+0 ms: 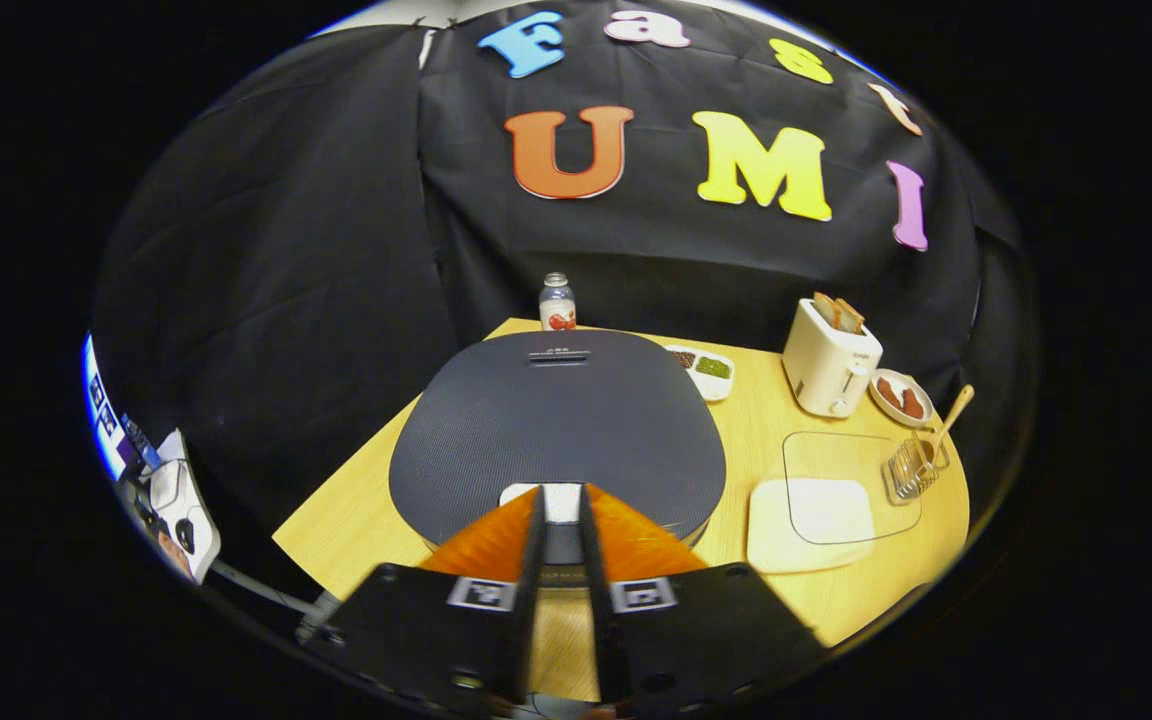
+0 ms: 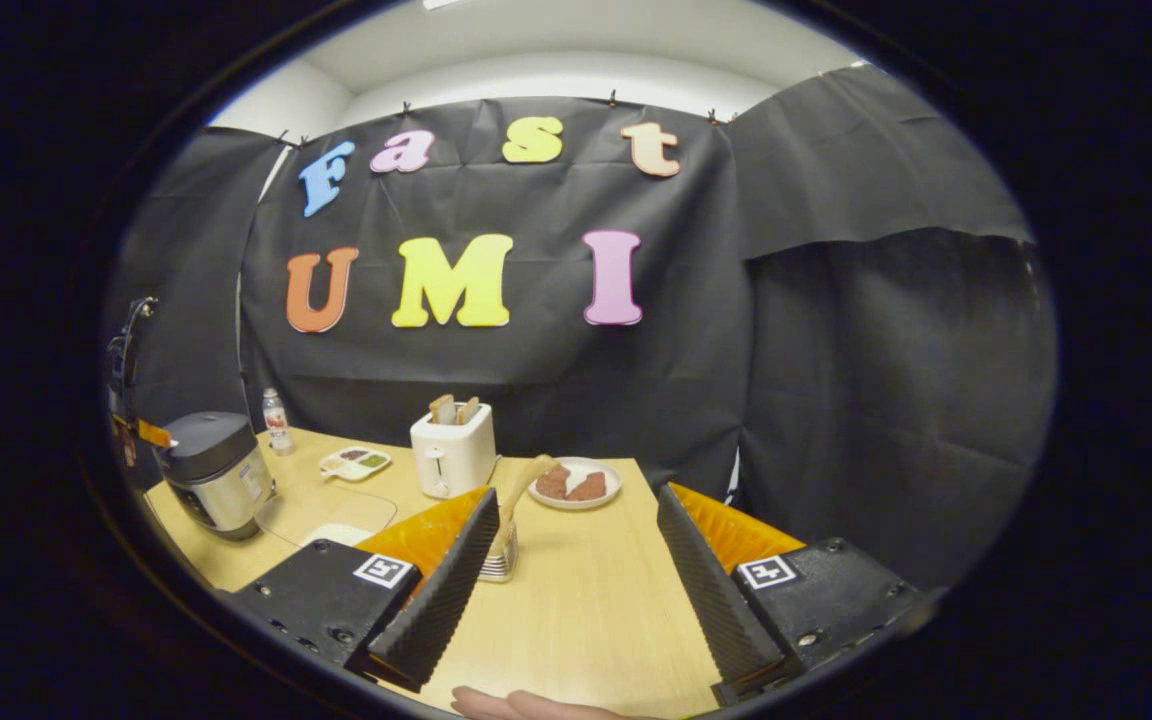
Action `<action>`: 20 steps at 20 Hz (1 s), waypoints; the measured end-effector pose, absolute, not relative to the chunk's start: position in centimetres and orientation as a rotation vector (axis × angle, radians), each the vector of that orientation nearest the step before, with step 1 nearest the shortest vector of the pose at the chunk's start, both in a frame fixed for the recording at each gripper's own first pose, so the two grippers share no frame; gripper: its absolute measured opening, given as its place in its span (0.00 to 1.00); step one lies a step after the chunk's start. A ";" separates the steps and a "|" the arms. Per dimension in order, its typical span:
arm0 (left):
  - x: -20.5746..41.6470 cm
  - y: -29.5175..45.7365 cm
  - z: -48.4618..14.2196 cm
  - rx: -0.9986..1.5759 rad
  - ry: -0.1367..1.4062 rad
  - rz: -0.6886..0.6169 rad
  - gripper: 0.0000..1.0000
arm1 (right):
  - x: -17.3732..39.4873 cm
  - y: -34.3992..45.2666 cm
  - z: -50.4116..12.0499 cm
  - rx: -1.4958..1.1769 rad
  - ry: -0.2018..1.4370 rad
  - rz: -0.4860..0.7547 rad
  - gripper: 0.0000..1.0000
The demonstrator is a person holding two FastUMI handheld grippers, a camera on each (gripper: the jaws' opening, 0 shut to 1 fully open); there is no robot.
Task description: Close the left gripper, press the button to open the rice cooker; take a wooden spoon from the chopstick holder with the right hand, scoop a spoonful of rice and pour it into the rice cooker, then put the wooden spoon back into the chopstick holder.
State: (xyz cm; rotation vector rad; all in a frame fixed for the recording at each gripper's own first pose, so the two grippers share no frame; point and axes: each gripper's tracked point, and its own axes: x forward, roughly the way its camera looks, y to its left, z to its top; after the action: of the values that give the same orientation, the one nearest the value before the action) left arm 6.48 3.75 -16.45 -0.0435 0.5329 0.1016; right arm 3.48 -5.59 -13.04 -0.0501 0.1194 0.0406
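I bring my nearly closed left gripper (image 1: 561, 510) to the rice cooker (image 1: 556, 430), lid down; my right gripper (image 2: 576, 545) gapes empty, wooden spoon (image 2: 521, 485) untouched.

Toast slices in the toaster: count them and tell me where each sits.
2. Both stand upright in the slots of the white toaster, side by side: one slice on the left, the other on the right. Nothing else shows in the slots.
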 end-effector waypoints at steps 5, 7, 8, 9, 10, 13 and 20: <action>3.1 2.3 -11.6 -0.197 0.400 0.027 0.95 | 5.0 -5.0 -14.5 -0.048 0.129 0.045 1.00; 1.6 3.1 -10.5 -0.171 0.343 0.040 0.95 | 6.0 -4.6 -15.2 -0.040 0.145 0.045 1.00; 0.7 3.5 -10.0 -0.148 0.316 0.046 0.95 | 6.5 -4.3 -15.6 -0.033 0.153 0.047 1.00; -0.3 3.5 -9.6 -0.133 0.295 0.042 0.95 | 6.9 -4.0 -16.1 -0.026 0.163 0.049 1.00; -1.1 3.1 -8.9 -0.124 0.271 0.028 0.95 | 7.4 -3.6 -16.4 -0.020 0.169 0.055 1.00; -3.2 2.2 -7.8 -0.109 0.206 -0.010 0.95 | 9.3 -2.4 -17.6 -0.014 0.186 0.065 1.00; -8.1 1.8 -6.3 -0.105 0.051 -0.030 0.95 | 15.9 0.7 -19.6 0.063 0.191 0.135 1.00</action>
State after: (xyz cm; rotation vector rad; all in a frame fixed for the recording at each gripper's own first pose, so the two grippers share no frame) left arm -8.12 1.83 -6.32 -0.1052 0.0511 -0.0298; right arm 15.93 0.72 -19.58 0.0630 0.1907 0.1348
